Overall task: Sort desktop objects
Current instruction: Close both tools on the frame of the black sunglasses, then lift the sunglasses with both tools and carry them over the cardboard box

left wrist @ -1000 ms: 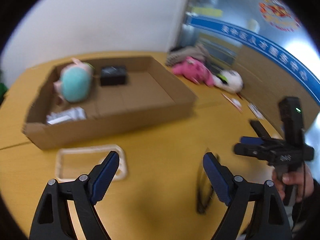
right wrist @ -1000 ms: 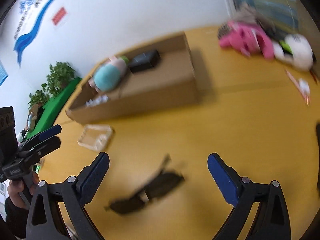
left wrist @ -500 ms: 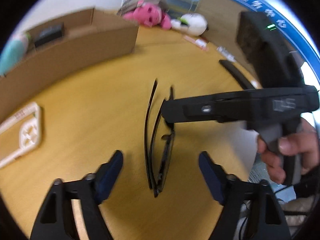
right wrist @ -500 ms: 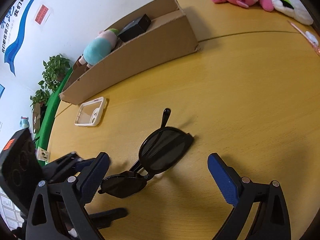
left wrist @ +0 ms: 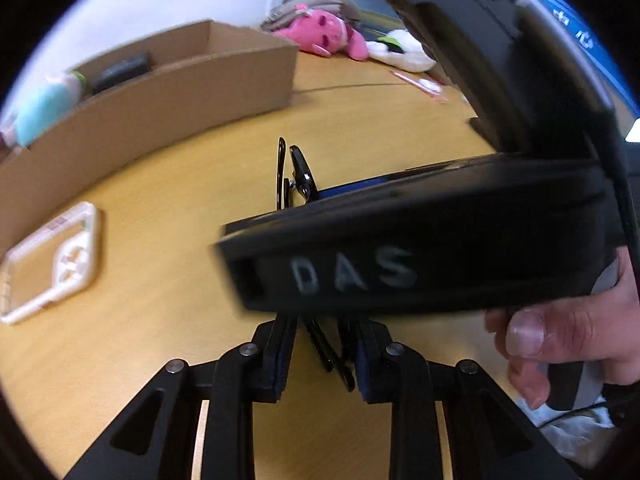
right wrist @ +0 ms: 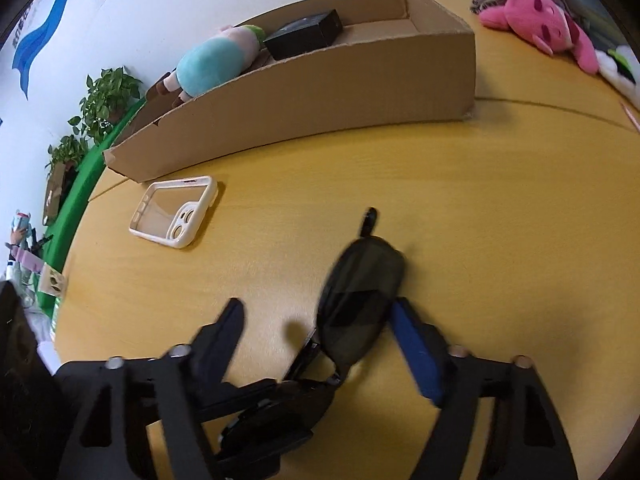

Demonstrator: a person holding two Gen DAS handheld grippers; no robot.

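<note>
While both claws close, sunglasses [right wrist: 362,300] point toward the box [right wrist: 320,108].

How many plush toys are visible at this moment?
3: a teal plush lying in the cardboard box, a pink plush and a white plush on the table's far corner. Others may be hidden.

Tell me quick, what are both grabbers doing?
Left gripper: closing around the black sunglasses.
Right gripper: closing, one dark lens between its jaws.
</note>
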